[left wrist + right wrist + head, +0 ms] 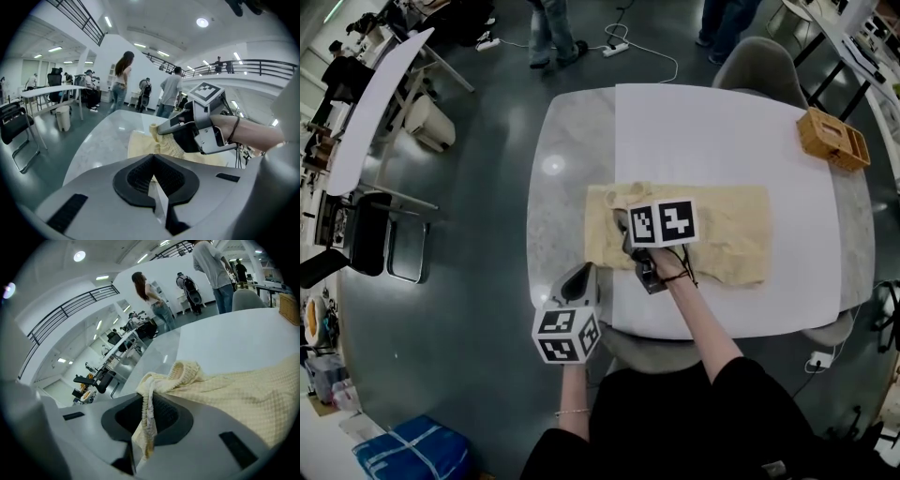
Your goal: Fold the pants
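Observation:
Cream waffle-knit pants (pixel 722 234) lie flat across the white sheet (pixel 722 131) on the round table. My right gripper (pixel 625 217) is shut on the gathered waistband at the pants' left end. The bunched cloth (pixel 147 423) hangs between its jaws and lifts a fold (pixel 187 373) off the table. In the left gripper view the right gripper (pixel 164 130) shows holding that cream fold (pixel 161 143). My left gripper (pixel 581 277) hovers at the table's near-left edge, short of the pants. Its jaws stand together, with nothing between them (pixel 154 183).
A wicker basket (pixel 832 139) sits at the table's far right. A grey chair (pixel 764 61) stands behind the table and another seat (pixel 642 352) is tucked under the near edge. People stand beyond the table. A black folding chair (pixel 394 244) stands on the floor at left.

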Demonstrator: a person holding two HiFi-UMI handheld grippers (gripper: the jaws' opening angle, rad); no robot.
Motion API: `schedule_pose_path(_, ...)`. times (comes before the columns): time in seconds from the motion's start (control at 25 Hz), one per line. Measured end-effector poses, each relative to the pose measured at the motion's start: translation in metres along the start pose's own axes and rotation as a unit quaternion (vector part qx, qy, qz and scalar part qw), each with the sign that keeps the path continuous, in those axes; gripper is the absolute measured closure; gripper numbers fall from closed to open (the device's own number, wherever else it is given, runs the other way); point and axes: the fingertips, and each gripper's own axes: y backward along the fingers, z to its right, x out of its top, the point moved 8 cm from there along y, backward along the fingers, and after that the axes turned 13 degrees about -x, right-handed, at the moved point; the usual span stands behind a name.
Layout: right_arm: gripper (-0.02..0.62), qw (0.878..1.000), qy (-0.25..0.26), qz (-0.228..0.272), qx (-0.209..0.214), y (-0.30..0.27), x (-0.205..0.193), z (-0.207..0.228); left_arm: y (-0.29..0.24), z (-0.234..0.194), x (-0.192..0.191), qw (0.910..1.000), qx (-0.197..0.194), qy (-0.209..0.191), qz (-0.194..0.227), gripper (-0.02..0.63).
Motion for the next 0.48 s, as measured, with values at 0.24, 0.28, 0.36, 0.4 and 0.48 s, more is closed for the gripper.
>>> schedule_pose_path(0.24, 0.548, 0.999, 0.001, -0.025, -0.035, -0.023, -0.009, -0.002, 0.001, -0.005, -0.006, 0.9999, 0.007, 0.009, -0.003, 0.592)
schedule_pose_path(0.28, 0.548, 0.999, -0.001, -0.027, -0.038, -0.025, -0.010, -0.003, 0.002, -0.006, -0.007, 0.9999, 0.008, 0.010, -0.004, 0.592)
schedule_pose_path(0.36, 0.548, 0.999, -0.004, -0.028, -0.044, -0.027, -0.010, -0.004, 0.004, -0.007, -0.007, 0.9999, 0.011, 0.013, -0.004, 0.592)
schedule_pose_path(0.4, 0.548, 0.999, -0.003, -0.028, -0.047, -0.028, -0.010, -0.005, 0.004, -0.008, -0.007, 0.9998, 0.012, 0.014, -0.004, 0.592)
schedule_pose_path(0.48, 0.548, 0.998, -0.001, -0.029, -0.053, -0.031, -0.010, -0.007, 0.005, -0.009, -0.008, 0.9998, 0.014, 0.015, -0.004, 0.592)
